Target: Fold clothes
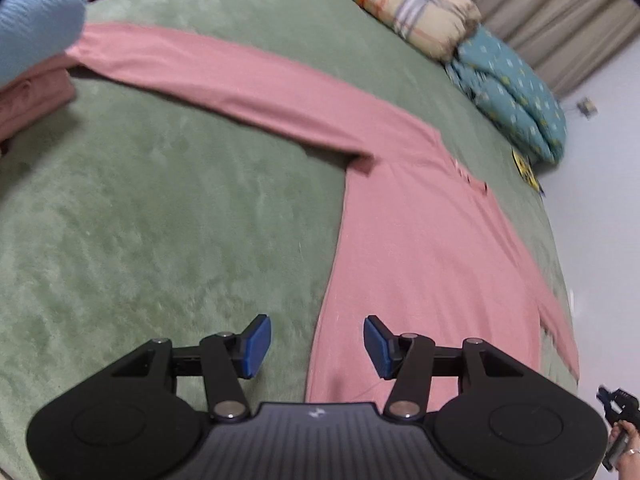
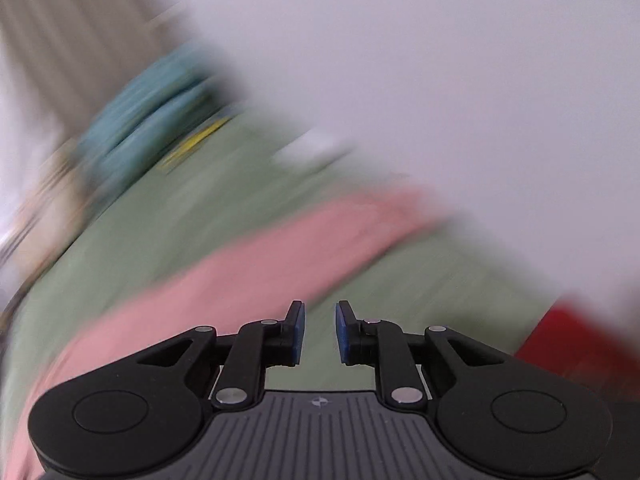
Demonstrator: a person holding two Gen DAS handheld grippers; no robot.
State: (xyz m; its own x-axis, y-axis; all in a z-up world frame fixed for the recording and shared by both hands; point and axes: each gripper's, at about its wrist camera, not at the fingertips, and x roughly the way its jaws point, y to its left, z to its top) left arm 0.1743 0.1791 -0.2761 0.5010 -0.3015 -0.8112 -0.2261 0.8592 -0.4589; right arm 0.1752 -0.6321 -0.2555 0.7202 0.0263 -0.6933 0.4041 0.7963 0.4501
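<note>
A pink long-sleeved top point(image 1: 420, 248) lies flat on the green blanket point(image 1: 160, 208), one sleeve point(image 1: 224, 80) stretched out to the far left. My left gripper point(image 1: 317, 346) hovers open over the top's near left edge, nothing between its blue pads point(image 1: 256, 344). The other gripper, held in a hand, shows at the lower right corner point(image 1: 618, 436). The right wrist view is heavily motion-blurred: my right gripper point(image 2: 320, 332) is open and empty above the green blanket point(image 2: 420, 300), with the pink top point(image 2: 248, 276) to its left.
A folded pink garment point(image 1: 32, 100) under a light blue one point(image 1: 36, 20) sits at the far left. A plaid quilt point(image 1: 404, 0) and a teal quilt point(image 1: 516, 96) lie along the far edge by the curtain. A red shape point(image 2: 568, 340) is at the right.
</note>
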